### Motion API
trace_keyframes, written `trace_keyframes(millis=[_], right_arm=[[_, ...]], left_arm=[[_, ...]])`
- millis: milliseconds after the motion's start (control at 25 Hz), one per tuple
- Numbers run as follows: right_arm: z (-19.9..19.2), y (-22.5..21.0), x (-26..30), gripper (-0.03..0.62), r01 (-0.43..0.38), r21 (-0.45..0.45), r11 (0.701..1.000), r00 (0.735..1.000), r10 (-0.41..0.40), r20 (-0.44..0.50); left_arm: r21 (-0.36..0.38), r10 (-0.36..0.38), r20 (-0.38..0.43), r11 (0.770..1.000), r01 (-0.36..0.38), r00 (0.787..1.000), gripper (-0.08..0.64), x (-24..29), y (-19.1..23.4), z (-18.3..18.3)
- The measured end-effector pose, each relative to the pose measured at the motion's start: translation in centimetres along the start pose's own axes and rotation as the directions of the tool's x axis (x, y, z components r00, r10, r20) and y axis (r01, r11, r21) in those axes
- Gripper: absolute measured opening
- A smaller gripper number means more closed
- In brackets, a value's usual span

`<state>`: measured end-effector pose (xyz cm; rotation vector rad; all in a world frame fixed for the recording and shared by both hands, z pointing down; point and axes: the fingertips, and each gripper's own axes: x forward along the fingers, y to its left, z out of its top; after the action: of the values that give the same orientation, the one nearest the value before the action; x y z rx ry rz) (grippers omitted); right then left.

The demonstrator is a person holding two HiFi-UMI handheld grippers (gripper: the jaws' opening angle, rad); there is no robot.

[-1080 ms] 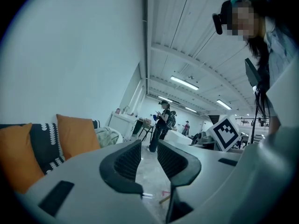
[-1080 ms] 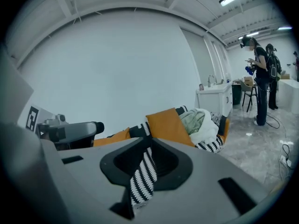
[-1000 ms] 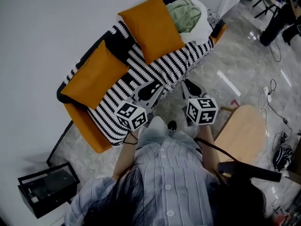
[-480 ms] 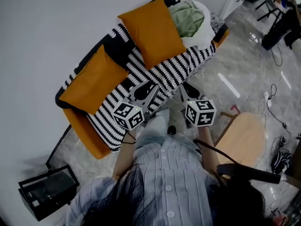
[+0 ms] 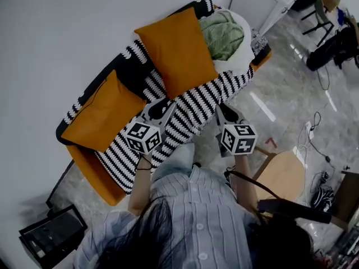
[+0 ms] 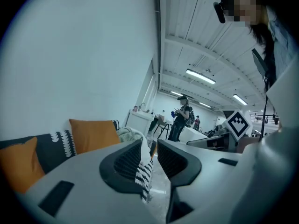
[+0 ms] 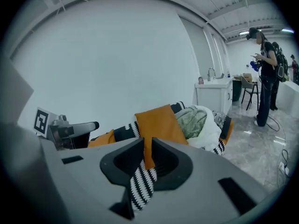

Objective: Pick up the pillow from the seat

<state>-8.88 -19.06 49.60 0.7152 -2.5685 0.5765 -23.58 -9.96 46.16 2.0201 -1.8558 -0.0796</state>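
Note:
An orange pillow [image 5: 176,52] leans on the back of a sofa under a black-and-white striped cover [image 5: 196,97]; it also shows in the right gripper view, the pillow [image 7: 159,120] just beyond the jaws. A second orange pillow [image 5: 101,114] lies at the sofa's left end. My left gripper [image 5: 160,108] hovers over the striped seat between the two pillows, shut and empty. My right gripper [image 5: 225,112] is at the seat's front edge, below the first pillow, also shut with nothing in it. In the left gripper view my left gripper [image 6: 150,146] points along the sofa.
A green and white blanket heap [image 5: 227,29] fills the sofa's right end. A round wooden seat [image 5: 283,175] stands to my right, a black box [image 5: 50,237] on the floor at lower left. Cables [image 5: 314,144] trail over the tiled floor. A person [image 7: 264,73] stands far off.
Both grippers have moved forward toward the sofa; the left one now reaches over the striped seat, and the right one has come up to the seat's front edge.

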Motion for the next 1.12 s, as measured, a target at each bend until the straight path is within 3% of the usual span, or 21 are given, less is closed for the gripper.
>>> trace_keyframes(millis=[280,560,760,920,1120], right_arm=[[3.7,-1.2,5.9,0.058,0.033,-0.023,0.999,0.999,-0.034,-0.035],[4.8,-1.7,11.4,0.058,0.019,-0.040,0.999,0.996,-0.022,-0.088],[5.9,-2.7,14.4,0.058,-0.014,-0.117,0.993,0.992,-0.001,-0.125],[6.9,-4.5,17.1,0.058,-0.033,-0.116,0.993,0.990,0.017,-0.137],[9.5,-7.3,21.9,0.058,-0.090,-0.130,0.987,0.987,0.070,-0.146]], left_arm=[[-0.086,0.057,0.003,0.995,-0.057,0.998,0.103,1.6,9.5,0.9],[-0.215,0.080,0.031,0.974,-0.072,0.996,0.103,3.7,15.4,-0.4],[-0.213,0.073,0.016,0.975,-0.068,0.997,0.103,5.4,17.7,-0.8],[-0.185,0.079,-0.017,0.979,-0.080,0.997,0.103,6.7,19.6,-1.5],[-0.166,0.141,-0.042,0.975,-0.146,0.989,0.104,8.6,22.3,-1.6]])
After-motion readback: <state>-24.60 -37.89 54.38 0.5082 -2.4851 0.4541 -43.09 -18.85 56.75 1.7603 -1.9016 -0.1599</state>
